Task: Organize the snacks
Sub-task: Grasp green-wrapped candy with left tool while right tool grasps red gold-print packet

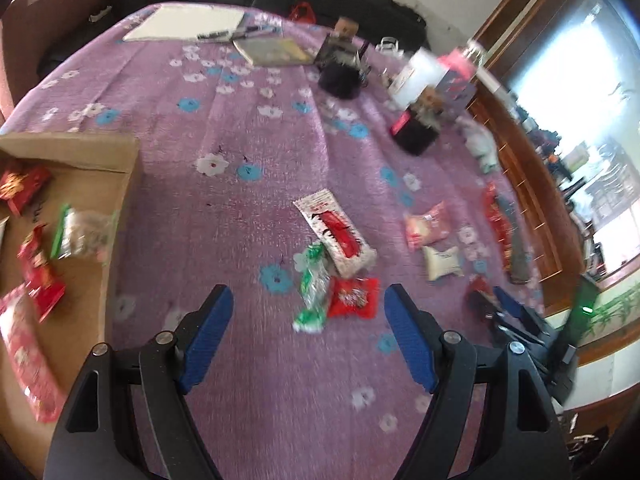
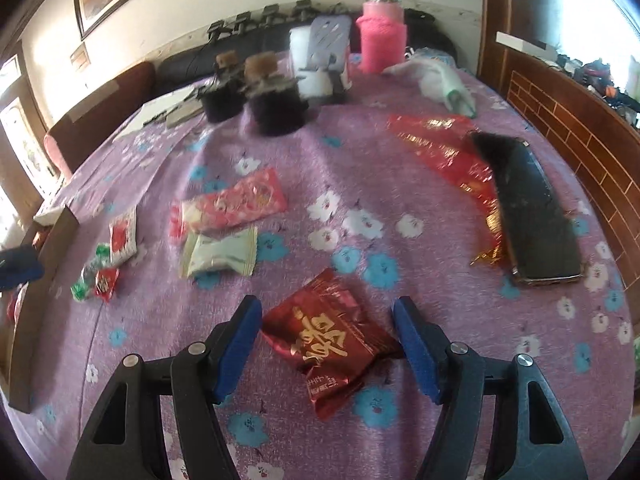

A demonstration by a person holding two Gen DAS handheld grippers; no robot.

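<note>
My left gripper (image 1: 308,300) is open and empty above the purple flowered tablecloth. Just ahead of its fingertips lie a green candy (image 1: 312,292), a small red packet (image 1: 354,298) and a white-and-red packet (image 1: 336,232). A cardboard box (image 1: 100,168) at the left holds several red and green snacks. My right gripper (image 2: 326,312) is open, its jaws on either side of a dark red packet with gold characters (image 2: 332,340) lying on the cloth. A pink packet (image 2: 236,204) and a pale green packet (image 2: 220,256) lie further ahead to the left. The right gripper also shows in the left wrist view (image 1: 504,308).
Two dark jars (image 2: 276,108), a pink-sleeved bottle (image 2: 382,36) and a white container (image 2: 316,60) stand at the far side. A black case (image 2: 532,208) lies on red foil (image 2: 448,152) at right. Papers and pens (image 1: 188,24) lie at the far left. The box edge (image 2: 44,276) is at left.
</note>
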